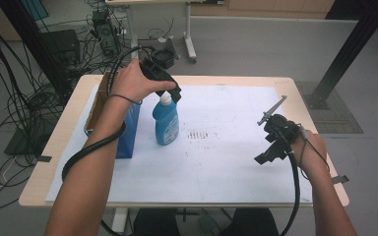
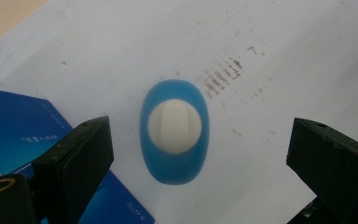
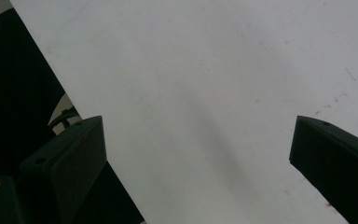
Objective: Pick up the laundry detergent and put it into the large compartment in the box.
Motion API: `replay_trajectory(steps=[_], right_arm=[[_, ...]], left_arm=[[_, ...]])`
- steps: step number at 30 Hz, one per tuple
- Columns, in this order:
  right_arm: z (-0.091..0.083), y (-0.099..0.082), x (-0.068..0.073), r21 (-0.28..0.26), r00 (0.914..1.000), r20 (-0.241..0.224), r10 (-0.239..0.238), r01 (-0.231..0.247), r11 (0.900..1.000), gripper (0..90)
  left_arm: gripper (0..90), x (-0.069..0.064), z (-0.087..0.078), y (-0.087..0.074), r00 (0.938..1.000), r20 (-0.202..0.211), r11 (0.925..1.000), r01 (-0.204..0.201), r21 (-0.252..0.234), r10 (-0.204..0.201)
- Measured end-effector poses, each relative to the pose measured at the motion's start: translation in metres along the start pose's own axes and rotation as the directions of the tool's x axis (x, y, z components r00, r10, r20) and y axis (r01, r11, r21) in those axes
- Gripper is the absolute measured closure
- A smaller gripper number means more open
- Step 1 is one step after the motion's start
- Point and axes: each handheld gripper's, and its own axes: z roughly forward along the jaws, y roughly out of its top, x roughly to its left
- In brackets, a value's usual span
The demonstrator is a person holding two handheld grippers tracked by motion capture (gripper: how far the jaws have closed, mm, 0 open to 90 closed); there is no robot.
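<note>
"What holds it all up?"

"A wooden table (image 1: 54, 147). A big white sheet of paper (image 1: 226, 167) covers most of the top."

"What sits on the paper?"

"A blue bottle (image 1: 166, 123) with a white cap stands up straight. Just beside it, near the edge, stands a blue box (image 1: 128, 135). I can't tell if they touch."

"Anything else?"

"Some small brown marks (image 1: 197, 134) on the paper, near the bottle."
</note>
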Motion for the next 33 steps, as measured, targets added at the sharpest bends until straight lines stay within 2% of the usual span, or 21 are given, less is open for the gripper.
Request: replay_trajectory(steps=[21, 33], right_arm=[[0.003, 0.001, -0.001, 0.007, 1.0000, 0.003, -0.004, 0.004, 1.0000, 3.5], [0.003, 0.001, -0.001, 0.006, 1.0000, 0.000, -0.002, 0.002, 1.0000, 3.5]], left_arm=[[7.7, 0.003, 0.023, -0.002, 1.0000, -0.006, 0.9999, 0.008, 0.012, -0.008], [7.7, 0.004, 0.033, -0.003, 0.9998, 0.006, 0.9996, 0.019, 0.019, -0.019]])
